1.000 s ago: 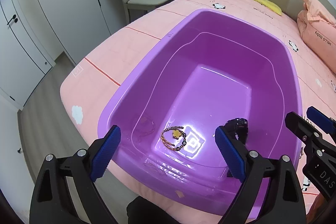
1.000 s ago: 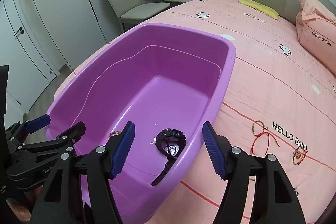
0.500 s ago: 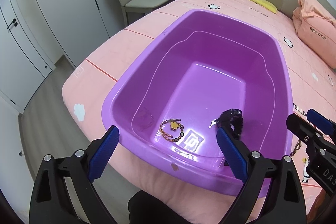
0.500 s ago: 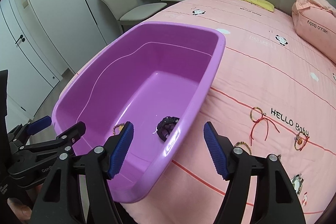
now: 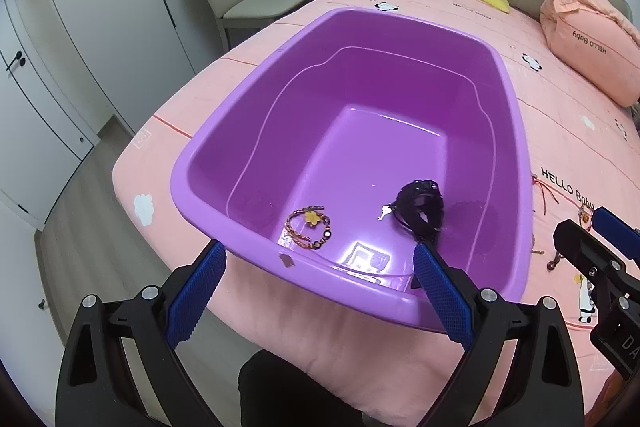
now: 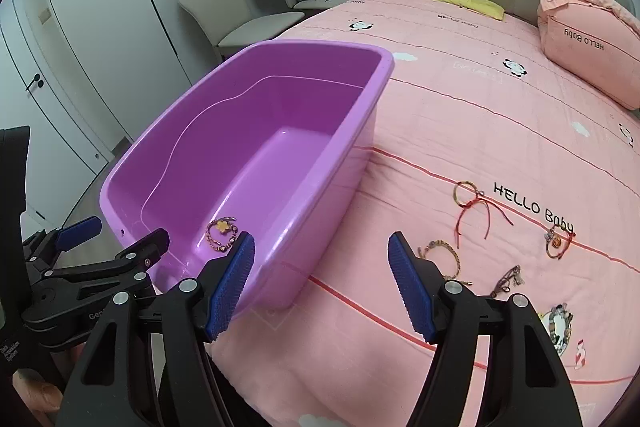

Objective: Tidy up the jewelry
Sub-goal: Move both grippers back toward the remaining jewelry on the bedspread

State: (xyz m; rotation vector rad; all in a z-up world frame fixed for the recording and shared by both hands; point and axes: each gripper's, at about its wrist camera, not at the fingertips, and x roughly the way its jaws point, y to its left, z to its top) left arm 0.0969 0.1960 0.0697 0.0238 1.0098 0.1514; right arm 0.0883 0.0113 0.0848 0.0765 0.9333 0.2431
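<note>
Both claws released, nothing between the pads. Left claw (image 5: 318, 281) hangs over the near rim of the purple tub (image 5: 516, 131). Right claw (image 6: 320, 277) sits above the bedspread, just off the tub's right wall.

Tub sits on the pink bed (image 6: 460, 99), near its front left corner.

Inside the tub, near end:
- beaded bracelet with a yellow flower charm (image 5: 308, 227), flat on the floor, left side
- dark coiled bracelet (image 5: 420, 205), right side, with a small silver charm (image 5: 384, 213) at its left edge; its tail runs toward the left claw's right pad, contact unclear from this angle

On the bedspread, right of the tub, toward the front edge:
- red cord bracelet (image 6: 470, 201), just left of the "HELLO Baby" print
- braided bracelet (image 6: 442, 253), just beside the right claw's right pad
- small dark bracelet (image 6: 508, 277), right of the braided one
- red-and-gold charm bracelet (image 6: 557, 241), below the print

The bedspread pieces lie apart from each other.
</note>
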